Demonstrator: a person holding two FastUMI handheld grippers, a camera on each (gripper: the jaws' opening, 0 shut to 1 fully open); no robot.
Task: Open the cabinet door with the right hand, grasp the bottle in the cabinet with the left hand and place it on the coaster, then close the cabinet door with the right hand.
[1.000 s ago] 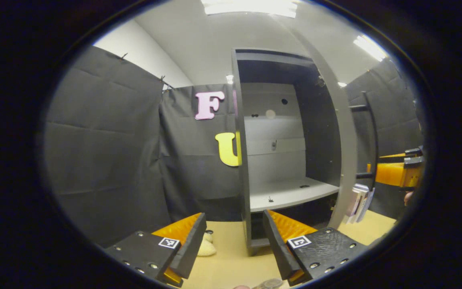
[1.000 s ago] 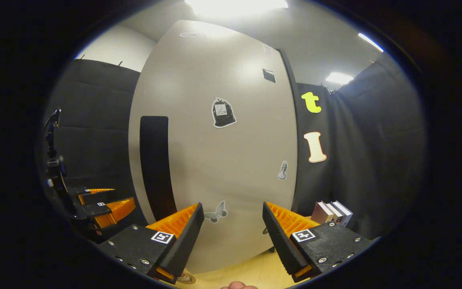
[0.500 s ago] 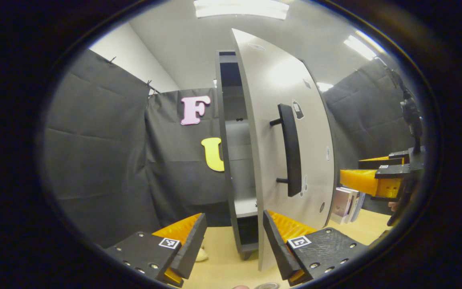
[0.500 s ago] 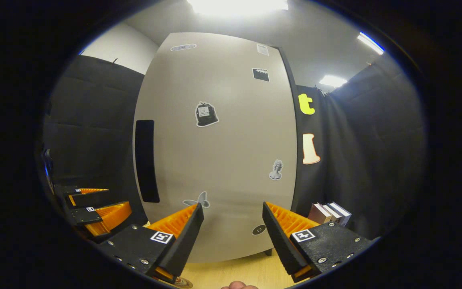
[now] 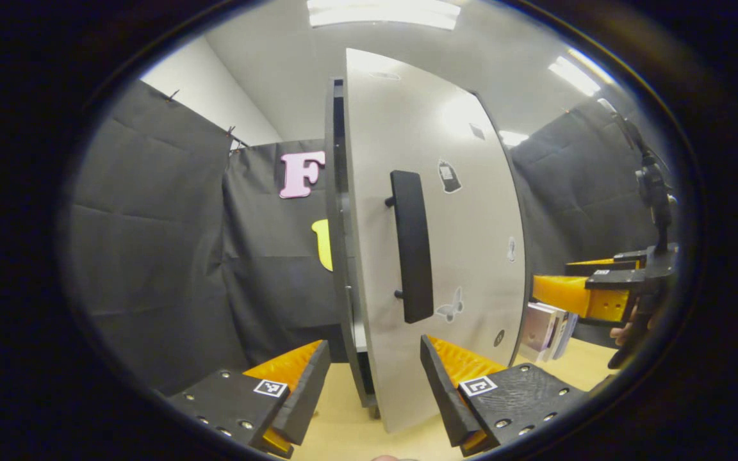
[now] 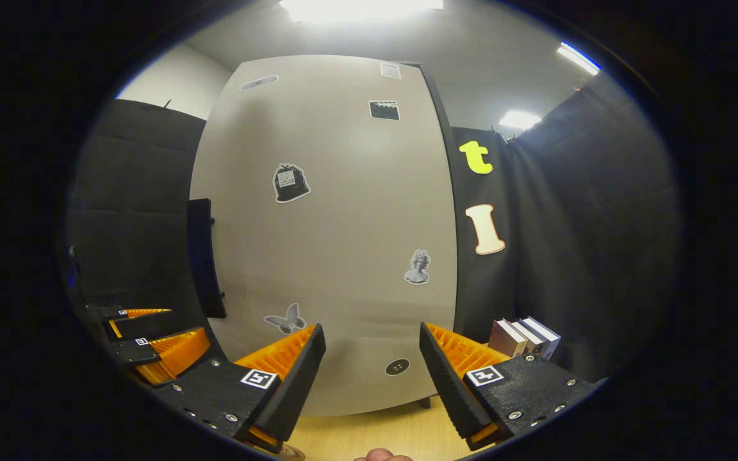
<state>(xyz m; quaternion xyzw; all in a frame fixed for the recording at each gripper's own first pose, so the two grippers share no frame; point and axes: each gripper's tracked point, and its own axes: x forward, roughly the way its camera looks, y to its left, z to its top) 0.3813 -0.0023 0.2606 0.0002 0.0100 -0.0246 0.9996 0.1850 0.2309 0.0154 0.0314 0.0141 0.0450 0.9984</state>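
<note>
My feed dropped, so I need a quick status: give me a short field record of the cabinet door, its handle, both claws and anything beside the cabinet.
cabinet door: nearly shut, a narrow gap left at its handle edge
handle: dark vertical bar on the door front, nothing gripping it
left claw: open, empty, facing the door's edge
right claw: open, empty, facing the door front
books: upright on the table, right of the cabinet
table: light wood
</note>
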